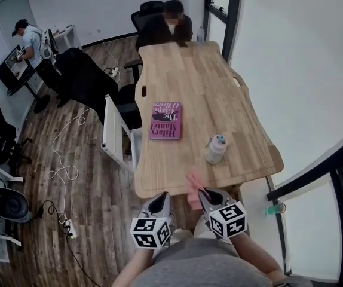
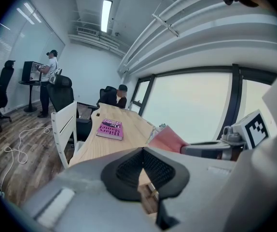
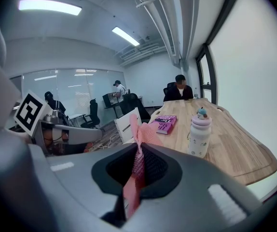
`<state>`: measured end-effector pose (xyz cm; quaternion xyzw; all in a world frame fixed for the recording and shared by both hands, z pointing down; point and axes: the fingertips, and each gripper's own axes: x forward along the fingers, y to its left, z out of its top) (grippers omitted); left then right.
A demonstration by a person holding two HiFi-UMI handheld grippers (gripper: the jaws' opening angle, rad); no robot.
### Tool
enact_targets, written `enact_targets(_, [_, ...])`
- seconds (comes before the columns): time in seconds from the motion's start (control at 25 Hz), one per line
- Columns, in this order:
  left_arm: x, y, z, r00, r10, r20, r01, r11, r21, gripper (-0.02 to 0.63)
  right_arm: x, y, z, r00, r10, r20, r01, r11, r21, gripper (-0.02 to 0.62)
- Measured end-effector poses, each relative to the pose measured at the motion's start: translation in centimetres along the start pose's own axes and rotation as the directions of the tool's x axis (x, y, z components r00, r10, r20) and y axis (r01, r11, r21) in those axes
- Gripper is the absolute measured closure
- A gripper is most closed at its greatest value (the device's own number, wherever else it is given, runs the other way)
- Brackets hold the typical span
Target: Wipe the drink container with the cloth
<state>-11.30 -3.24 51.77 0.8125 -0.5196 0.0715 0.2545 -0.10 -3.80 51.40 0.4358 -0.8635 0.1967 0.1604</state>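
Observation:
A white drink bottle [image 1: 216, 149] [image 3: 199, 134] with a pale lid and a small figure on top stands upright near the wooden table's [image 1: 201, 88] near right end. My right gripper [image 1: 202, 192] [image 3: 137, 166] is shut on a pink cloth [image 1: 194, 184] [image 3: 137, 163], which sticks up between its jaws, just off the table's near edge. My left gripper [image 1: 160, 200] [image 2: 142, 167] hangs beside it, shut with nothing in it. From the left gripper view the cloth [image 2: 167, 140] shows to the right.
A magenta book [image 1: 165, 120] [image 2: 110, 128] lies mid-table. A person sits at the far end [image 1: 167, 24]; another stands at a desk far left [image 1: 31, 43]. A white chair [image 1: 119, 130] stands by the table's left side. Cables [image 1: 64, 172] trail on the floor.

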Motion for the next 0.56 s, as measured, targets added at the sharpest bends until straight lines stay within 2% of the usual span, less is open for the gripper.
enact_targets(0.56, [0.7, -0.1, 0.5, 1.0, -0.001, -0.002, 0.001, 1.0, -0.005, 0.603, 0.5, -0.1, 1.2, 1.0, 0.019, 0.011, -0.019, 1.0, -0.006, 0.58])
